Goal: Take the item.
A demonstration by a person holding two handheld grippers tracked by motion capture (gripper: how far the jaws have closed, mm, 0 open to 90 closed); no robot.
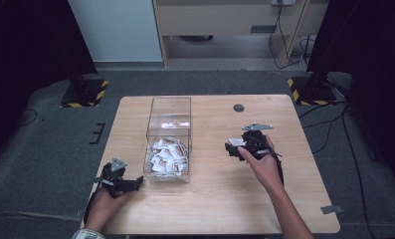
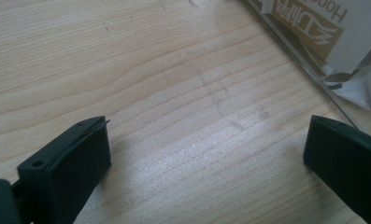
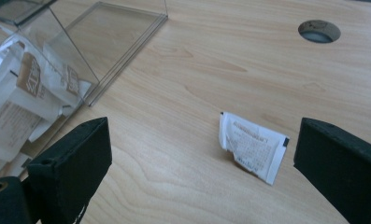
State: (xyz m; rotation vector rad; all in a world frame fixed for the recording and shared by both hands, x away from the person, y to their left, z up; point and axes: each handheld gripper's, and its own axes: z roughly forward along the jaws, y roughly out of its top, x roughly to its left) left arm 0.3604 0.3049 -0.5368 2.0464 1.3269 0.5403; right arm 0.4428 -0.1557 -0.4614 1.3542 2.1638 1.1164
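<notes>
One sachet (image 3: pixel 252 146) lies flat on the table (image 1: pixel 212 199), well to the right of the clear box (image 1: pixel 168 144) as the high view has it; your right gripper (image 1: pixel 233 144) stands over it with jaws wide and nothing between the pads, so that piece looks set down. The heap of sachets (image 1: pixel 167 157) inside the box suggests most of the work remains. Your left gripper (image 1: pixel 139 181) rests just beside the box's near left corner, also wide and empty. The right gripper view gives you the lone sachet plainly; the left gripper view gives the box wall (image 2: pixel 295 51) close up.

One clear box (image 1: pixel 169 130), one loose sachet (image 3: pixel 252 146) (many more inside), two grippers.
</notes>
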